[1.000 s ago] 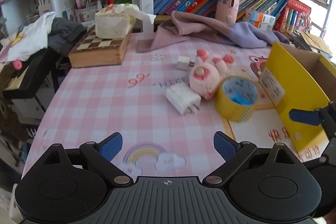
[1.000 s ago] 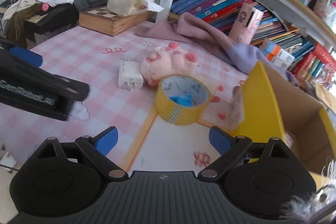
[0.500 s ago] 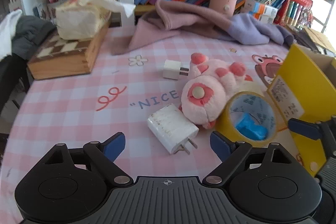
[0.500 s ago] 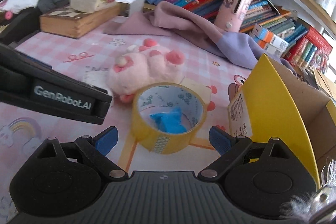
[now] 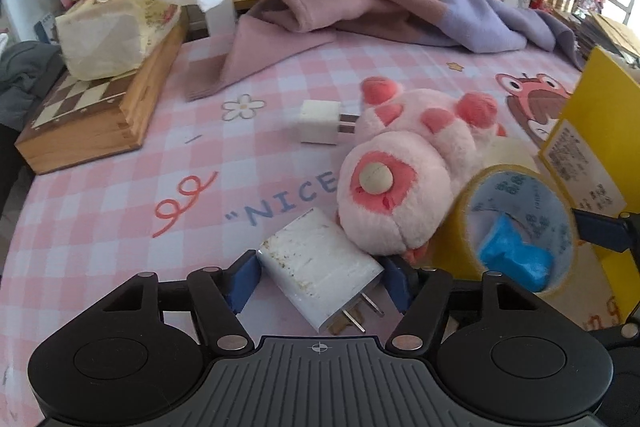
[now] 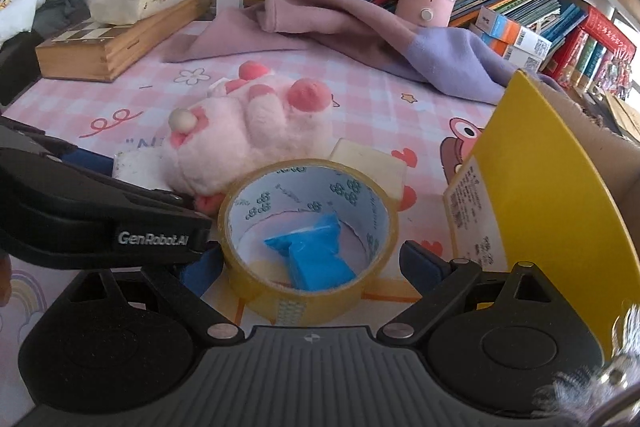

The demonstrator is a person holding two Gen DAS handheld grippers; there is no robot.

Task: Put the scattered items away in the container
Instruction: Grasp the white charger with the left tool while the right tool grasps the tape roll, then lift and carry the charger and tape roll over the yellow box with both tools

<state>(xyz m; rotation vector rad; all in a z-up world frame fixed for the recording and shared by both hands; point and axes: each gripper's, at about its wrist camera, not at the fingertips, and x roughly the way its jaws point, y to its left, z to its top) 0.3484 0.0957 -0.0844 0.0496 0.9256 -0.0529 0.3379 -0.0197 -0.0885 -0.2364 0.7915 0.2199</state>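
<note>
Now | L claw [image 5: 320, 283] closing round 1 of 2 chargers [image 5: 316, 267] | R claw [image 6: 308, 263] released, astride 1 tape roll [image 6: 308, 291] | 1 plush [image 5: 400, 187]

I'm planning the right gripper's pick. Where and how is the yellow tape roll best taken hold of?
Probably across its outer wall. The yellow tape roll lies flat, hole up, between the open fingers of the right gripper, so come from above and close on opposite sides. The plush toy crowds its far left; the yellow box stands to the right.
</note>
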